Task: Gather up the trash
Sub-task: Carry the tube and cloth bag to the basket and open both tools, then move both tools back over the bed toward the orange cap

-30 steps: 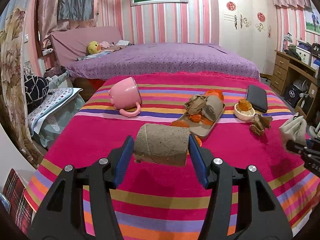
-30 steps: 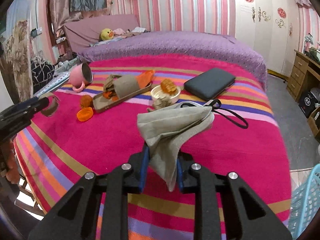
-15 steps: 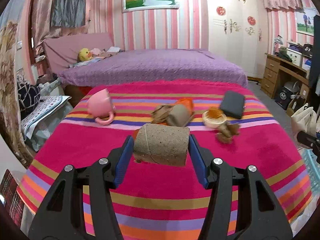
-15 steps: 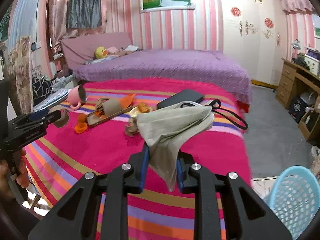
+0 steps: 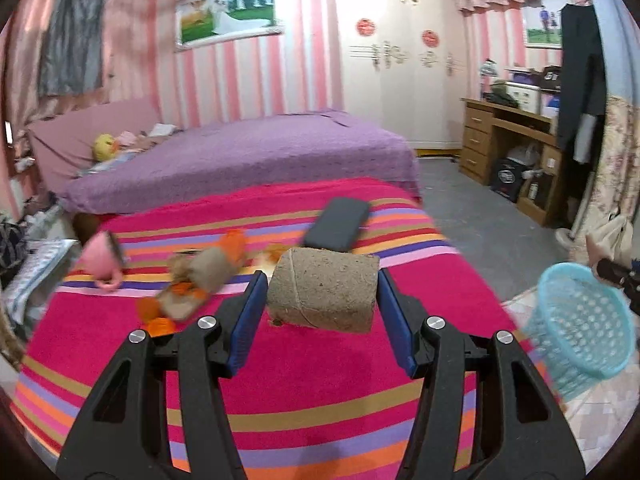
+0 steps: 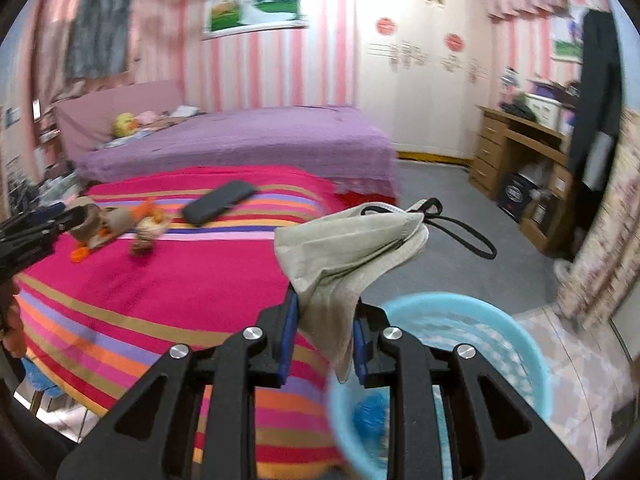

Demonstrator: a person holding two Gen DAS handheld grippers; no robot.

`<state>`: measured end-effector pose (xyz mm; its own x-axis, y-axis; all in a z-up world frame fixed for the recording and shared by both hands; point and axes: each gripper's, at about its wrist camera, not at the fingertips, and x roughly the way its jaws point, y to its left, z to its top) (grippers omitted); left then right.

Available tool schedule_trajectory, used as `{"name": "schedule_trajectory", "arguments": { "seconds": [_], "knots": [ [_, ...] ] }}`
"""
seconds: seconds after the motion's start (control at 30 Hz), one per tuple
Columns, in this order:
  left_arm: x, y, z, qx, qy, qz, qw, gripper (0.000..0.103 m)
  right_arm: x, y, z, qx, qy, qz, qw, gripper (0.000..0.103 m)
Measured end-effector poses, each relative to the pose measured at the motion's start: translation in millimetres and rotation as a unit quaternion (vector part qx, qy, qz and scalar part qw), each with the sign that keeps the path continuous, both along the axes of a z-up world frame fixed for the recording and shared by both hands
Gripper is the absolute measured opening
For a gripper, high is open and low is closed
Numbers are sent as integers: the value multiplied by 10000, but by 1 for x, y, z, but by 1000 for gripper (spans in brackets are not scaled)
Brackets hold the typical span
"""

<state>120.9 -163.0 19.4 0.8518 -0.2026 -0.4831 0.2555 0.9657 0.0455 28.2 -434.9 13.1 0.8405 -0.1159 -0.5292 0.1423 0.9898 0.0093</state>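
Left wrist view: left tongs (image 5: 320, 312) clamp a cardboard roll (image 5: 323, 291) above the striped surface (image 5: 320, 392), basket (image 5: 580, 320) off to the right; the smooth round roll may slip out short of the basket. Right wrist view: right tongs (image 6: 323, 338), narrow, pinch a limp cloth pouch (image 6: 344, 256) just over the basket (image 6: 472, 344) rim; its dangling cord (image 6: 464, 232) may snag the rim.

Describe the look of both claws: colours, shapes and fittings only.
The left claw and right claw look alike: matte black plastic frames with triangular cut-outs, round silver screw heads at the joints, and flat blue pads lining the inner faces of the two fingers. No cables, markings or sleeves show.
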Motion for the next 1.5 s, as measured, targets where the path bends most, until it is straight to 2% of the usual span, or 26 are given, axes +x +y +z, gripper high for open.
{"name": "schedule_trajectory", "arguments": {
  "seconds": [0.2, 0.37, 0.57, 0.77, 0.93, 1.0, 1.1, 1.27, 1.5],
  "knots": [
    [-2, -80, -11, 74, 113, -613, 9980, 55, -31, -79, -15, 106, 99, -766, 9970, 24],
    [-8, -152, -31, 119, 291, -1218, 9921, 55, -50, -127, -35, 204, 232, -1202, 9923, 24],
    [-15, -227, -57, 230, 480, -1825, 9818, 55, -54, -154, -51, 237, 355, -1385, 9894, 24],
    [-20, -276, -70, 309, 603, -2310, 9706, 55, -57, -166, -56, 346, 292, -1470, 9881, 24],
    [-19, -287, -79, 412, 684, -2414, 9671, 58, -57, -162, -57, 358, 271, -1448, 9884, 24],
    [-16, -288, -80, 400, 715, -2357, 9684, 71, -56, -160, -57, 370, 249, -1436, 9886, 24],
    [-11, -277, -76, 329, 658, -2250, 9716, 84, -55, -155, -58, 339, 239, -1376, 9896, 24],
    [-4, -253, -69, 290, 503, -2012, 9778, 90, -51, -148, -58, 367, 217, -1293, 9907, 24],
    [-1, -219, -58, 353, 300, -1682, 9847, 91, -40, -138, -59, 416, 190, -1136, 9925, 28]
  ]
}}
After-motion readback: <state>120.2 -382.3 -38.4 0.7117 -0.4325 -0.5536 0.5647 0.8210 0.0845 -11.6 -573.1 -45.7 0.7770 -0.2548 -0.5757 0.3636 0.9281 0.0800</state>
